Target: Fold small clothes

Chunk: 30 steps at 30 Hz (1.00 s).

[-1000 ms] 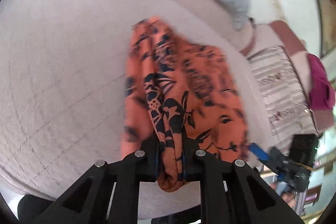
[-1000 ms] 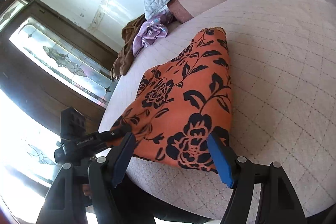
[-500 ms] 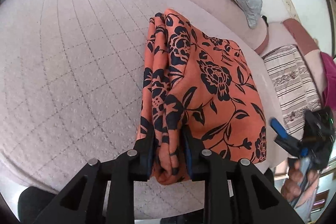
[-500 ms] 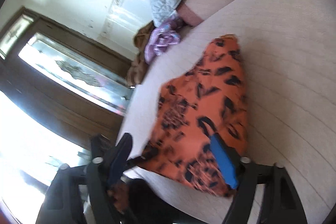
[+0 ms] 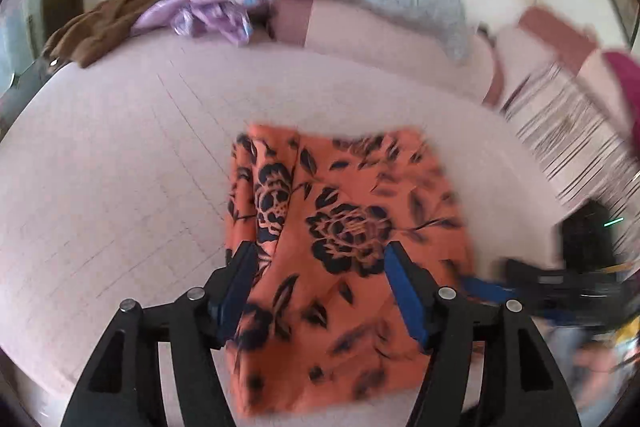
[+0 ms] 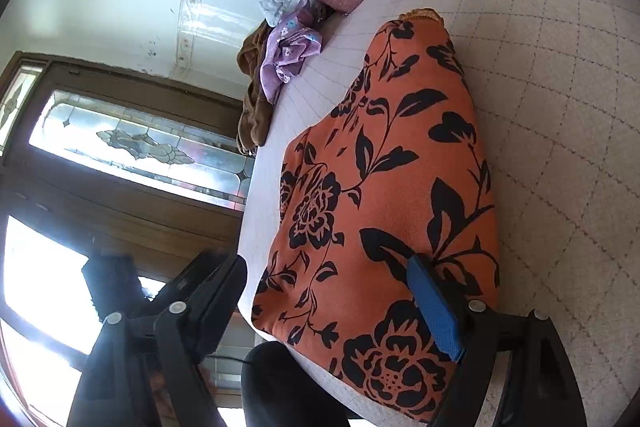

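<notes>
The orange floral garment (image 5: 344, 259) lay folded on the quilted bed (image 5: 120, 167), both the left gripper (image 5: 320, 287) and right gripper (image 6: 340, 291) spread empty above it; smoothing its bunched left edge seemed advisable.

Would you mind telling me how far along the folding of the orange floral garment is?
Mostly done: the orange floral garment lies on the quilted bed as a compact folded rectangle. Nothing is in hand: the left tool and right tool both stand open over it. Left to do: the purple garment and brown garment lie crumpled near the pillows.
</notes>
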Available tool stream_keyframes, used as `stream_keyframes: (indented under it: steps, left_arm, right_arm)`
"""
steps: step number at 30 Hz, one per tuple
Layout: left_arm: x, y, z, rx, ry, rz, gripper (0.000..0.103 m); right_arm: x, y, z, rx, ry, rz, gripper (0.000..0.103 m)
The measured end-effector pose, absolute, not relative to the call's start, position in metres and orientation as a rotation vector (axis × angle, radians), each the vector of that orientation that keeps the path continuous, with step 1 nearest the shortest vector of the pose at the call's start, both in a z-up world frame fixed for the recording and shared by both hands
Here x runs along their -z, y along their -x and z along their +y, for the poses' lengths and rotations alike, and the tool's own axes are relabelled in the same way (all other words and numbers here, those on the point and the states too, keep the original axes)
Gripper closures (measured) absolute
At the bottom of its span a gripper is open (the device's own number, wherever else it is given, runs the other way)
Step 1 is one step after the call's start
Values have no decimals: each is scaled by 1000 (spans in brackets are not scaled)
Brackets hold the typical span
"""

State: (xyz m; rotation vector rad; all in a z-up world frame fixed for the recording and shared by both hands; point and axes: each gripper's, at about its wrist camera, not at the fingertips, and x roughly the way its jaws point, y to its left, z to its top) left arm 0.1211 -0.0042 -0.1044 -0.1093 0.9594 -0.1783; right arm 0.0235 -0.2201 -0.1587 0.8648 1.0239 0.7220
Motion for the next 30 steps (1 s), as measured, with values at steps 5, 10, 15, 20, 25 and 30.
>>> stream_keyframes:
  steps: [5, 10, 15, 20, 25, 30]
  left_arm:
    - [148, -136, 6, 109, 145, 1047, 38]
    - [153, -136, 14, 116, 176, 1044, 34]
    - [159, -130, 22, 120, 204, 1035, 33]
    - [159, -124, 25, 130, 206, 1029, 31]
    - [164, -122, 26, 132, 206, 1025, 30]
    - [166, -122, 29, 139, 214, 1021, 30]
  right_arm:
    - [147, -18, -245, -691, -895, 975, 18]
    - [181, -31, -277, -555, -973, 1064, 18]
    - [189, -39, -223, -627, -823, 1198, 58]
    - [142, -26, -197, -548, -541, 1097, 64]
    - [184, -33, -219, -542, -688, 1166, 48]
    - [184, -58, -249, -582, -902, 1103, 31]
